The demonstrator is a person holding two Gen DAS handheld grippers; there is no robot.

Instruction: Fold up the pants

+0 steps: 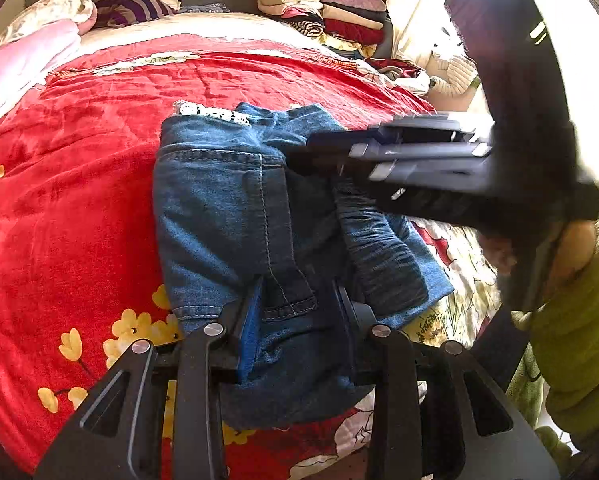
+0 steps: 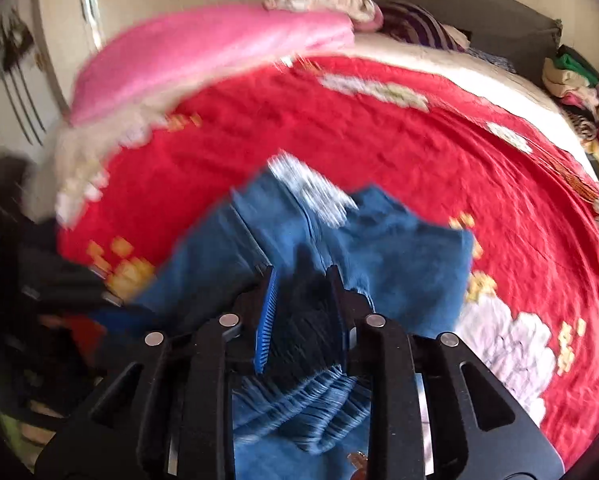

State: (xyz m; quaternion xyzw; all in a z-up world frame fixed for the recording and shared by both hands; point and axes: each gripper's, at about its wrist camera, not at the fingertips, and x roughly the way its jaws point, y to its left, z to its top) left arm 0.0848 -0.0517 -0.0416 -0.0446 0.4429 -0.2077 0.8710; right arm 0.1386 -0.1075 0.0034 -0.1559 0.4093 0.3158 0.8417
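Blue jeans (image 1: 227,208) lie folded in a compact bundle on the red flowered blanket (image 1: 67,208). My left gripper (image 1: 299,292) has its two fingers set apart on either side of the bundle's near end, denim between them. My right gripper (image 1: 299,156) reaches in from the right over the far part of the jeans. In the blurred right wrist view its fingers (image 2: 303,284) stand apart over the jeans (image 2: 399,264), with the elastic waistband (image 2: 311,404) bunched between them near the base. Whether either one pinches the cloth is unclear.
A stack of folded clothes (image 1: 331,12) sits at the bed's far right corner. A pink blanket (image 2: 203,52) and pillows (image 1: 131,4) lie at the head of the bed. White wardrobe doors (image 2: 111,4) stand beyond the bed.
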